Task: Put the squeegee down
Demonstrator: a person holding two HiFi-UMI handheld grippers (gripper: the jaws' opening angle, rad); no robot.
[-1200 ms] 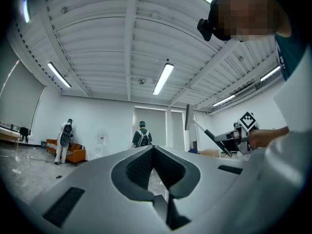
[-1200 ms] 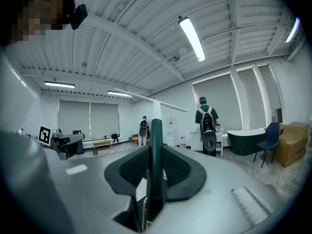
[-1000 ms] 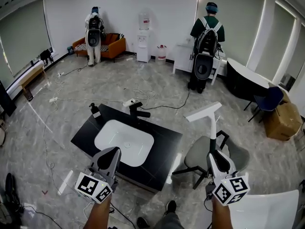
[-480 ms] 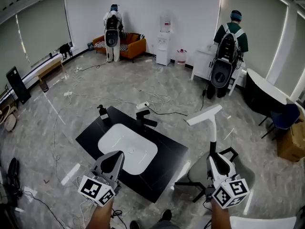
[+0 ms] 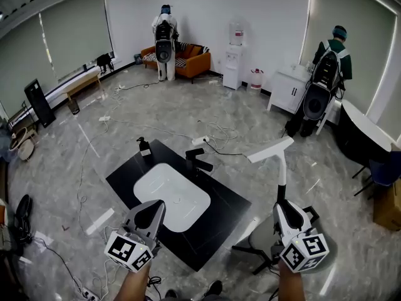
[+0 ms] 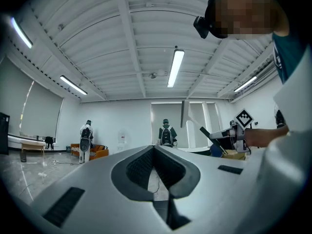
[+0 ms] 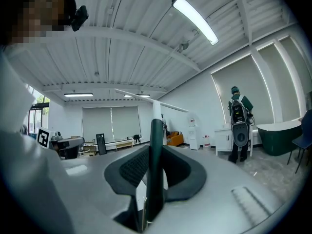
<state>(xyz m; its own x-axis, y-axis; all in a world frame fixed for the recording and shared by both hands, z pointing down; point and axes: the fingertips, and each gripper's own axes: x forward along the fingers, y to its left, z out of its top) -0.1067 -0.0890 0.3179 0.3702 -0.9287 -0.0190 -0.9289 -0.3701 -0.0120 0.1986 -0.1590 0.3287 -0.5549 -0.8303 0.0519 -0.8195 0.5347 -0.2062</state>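
- The right gripper (image 5: 281, 205) is shut tight on the dark handle of the squeegee (image 5: 270, 150).
- In the right gripper view the handle (image 7: 156, 165) stands between the two pads, and both pads press on it.
- The squeegee is up in the air. Its handle points away to the far side, and its white blade sits at the far end, tilted.
- The blade hangs over bare floor, to the right of the black counter (image 5: 219, 209). It touches nothing.
- The left gripper (image 5: 155, 204) has its tips together and holds nothing. The left gripper view shows the tips (image 6: 155, 147) meeting, with nothing between them.
- The left gripper hangs at the near edge of the counter, by the white sink (image 5: 172, 194).
- The near corner of the counter lies between the two grippers.
- A tap (image 5: 197, 160) stands at the far edge of the sink. A soap bottle (image 5: 145, 147) stands near the far left corner of the counter.
- A chair (image 5: 252, 249) stands under the right gripper, just right of the counter's edge.
- The floor (image 5: 125, 115) past the counter is wide and open, but thin cables (image 5: 216, 132) lie across it.
- Two people stand far off by the walls, one by the sofa (image 5: 191, 60) and one on the far right, well apart from the grippers.
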